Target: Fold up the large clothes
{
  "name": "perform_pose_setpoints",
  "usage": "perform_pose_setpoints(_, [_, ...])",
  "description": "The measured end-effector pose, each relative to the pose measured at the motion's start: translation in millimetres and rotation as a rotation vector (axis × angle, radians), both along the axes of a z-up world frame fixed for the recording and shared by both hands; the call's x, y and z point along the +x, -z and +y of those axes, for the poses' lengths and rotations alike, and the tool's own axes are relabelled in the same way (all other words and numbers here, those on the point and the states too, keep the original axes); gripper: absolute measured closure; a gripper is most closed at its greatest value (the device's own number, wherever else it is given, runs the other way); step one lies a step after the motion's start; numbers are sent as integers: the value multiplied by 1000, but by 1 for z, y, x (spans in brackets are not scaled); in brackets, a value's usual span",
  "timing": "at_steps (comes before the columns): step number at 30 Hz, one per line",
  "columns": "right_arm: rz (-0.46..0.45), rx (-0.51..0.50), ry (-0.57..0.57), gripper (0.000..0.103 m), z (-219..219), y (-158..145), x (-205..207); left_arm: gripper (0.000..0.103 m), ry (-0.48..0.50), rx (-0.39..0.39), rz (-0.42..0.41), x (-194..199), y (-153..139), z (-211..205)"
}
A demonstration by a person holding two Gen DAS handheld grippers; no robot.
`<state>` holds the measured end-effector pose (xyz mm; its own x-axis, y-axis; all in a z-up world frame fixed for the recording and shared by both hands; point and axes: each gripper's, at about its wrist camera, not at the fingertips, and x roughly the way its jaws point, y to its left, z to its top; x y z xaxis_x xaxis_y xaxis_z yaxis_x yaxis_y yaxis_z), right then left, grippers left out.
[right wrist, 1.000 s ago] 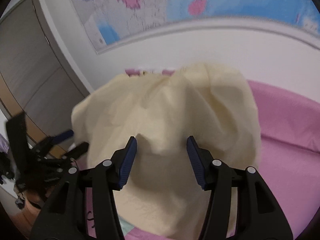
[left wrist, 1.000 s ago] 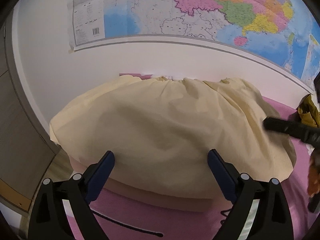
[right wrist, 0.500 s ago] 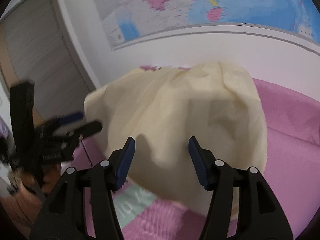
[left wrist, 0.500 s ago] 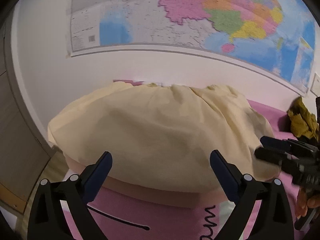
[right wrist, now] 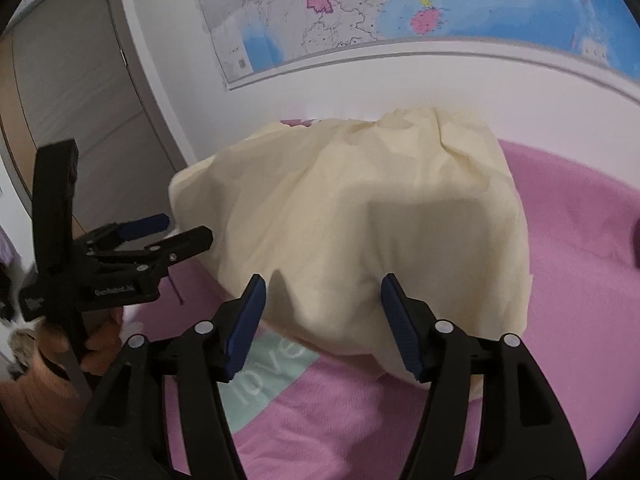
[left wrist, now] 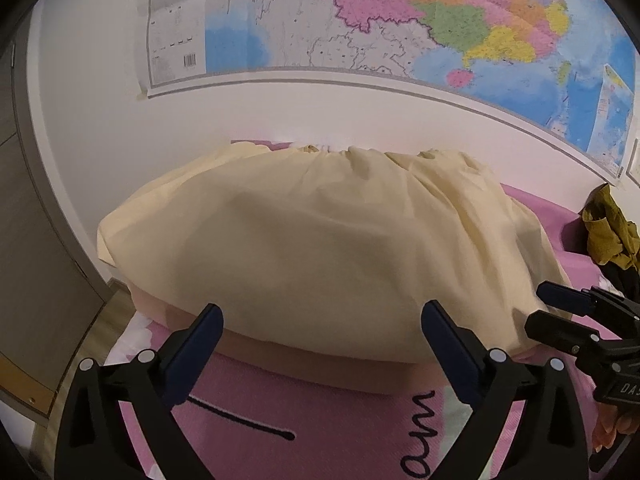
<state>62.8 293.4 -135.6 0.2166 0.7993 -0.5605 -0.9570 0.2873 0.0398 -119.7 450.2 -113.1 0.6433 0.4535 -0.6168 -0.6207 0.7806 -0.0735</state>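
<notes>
A pale yellow garment (left wrist: 320, 252) lies folded in a mound on a pink bedspread (left wrist: 304, 412), against the wall; it also shows in the right wrist view (right wrist: 360, 220). My left gripper (left wrist: 322, 328) is open and empty, held just in front of the garment's near edge. My right gripper (right wrist: 322, 300) is open and empty, over the garment's near right corner. The right gripper shows at the right edge of the left wrist view (left wrist: 560, 312). The left gripper shows at the left of the right wrist view (right wrist: 176, 232), beside the garment.
A wall map (left wrist: 400, 20) hangs above the bed. An olive green garment (left wrist: 608, 232) lies crumpled at the far right on the bed. A grey door (right wrist: 72, 92) stands left of the bed. The bedspread has a teal patch with lettering (right wrist: 272, 376).
Both grippers have drawn back from the yellow garment and now hang open in front of it. The right gripper moved from over the cloth to its near right corner.
</notes>
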Motion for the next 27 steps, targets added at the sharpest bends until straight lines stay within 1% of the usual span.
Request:
perform_pose_setpoints(5, [1,16,2,42,-10,-2,-6,7,-12,40,-11,-7,-6,-10])
perform_pose_setpoints(10, [-36,32,2,42,-16,-5,-14,7,-27,60,-34,-14,-11,-20])
perform_pose_setpoints(13, [-72,41,13,37,-22,-8,-21,7,-42,64,-45,-18,-13,-26])
perform_pose_setpoints(15, [-79,47,11,36,-25,-9,-24,7,-52,55,-49,-19,-14,-27])
perform_pose_setpoints(17, [-95,60,16,31,-28,-11,-28,7,-59,30,-57,-21,-14,-29])
perform_pose_setpoints(19, [-100,75,17,26,-32,-11,-32,7,-68,28,-65,-24,-15,-31])
perform_pose_setpoints(20, [-106,77,19,23,-34,-11,-33,7,-76,34,-68,-26,-16,-34])
perform_pose_setpoints(22, [-119,84,27,21,-37,-10,-36,7,-83,50,-74,-29,-17,-39])
perform_pose_setpoints(25, [-96,98,33,15,-43,-7,-37,7,-101,69,-65,-31,-17,-47])
perform_pose_setpoints(27, [-95,96,29,14,-44,-6,-40,7,-105,87,-62,-33,-17,-51])
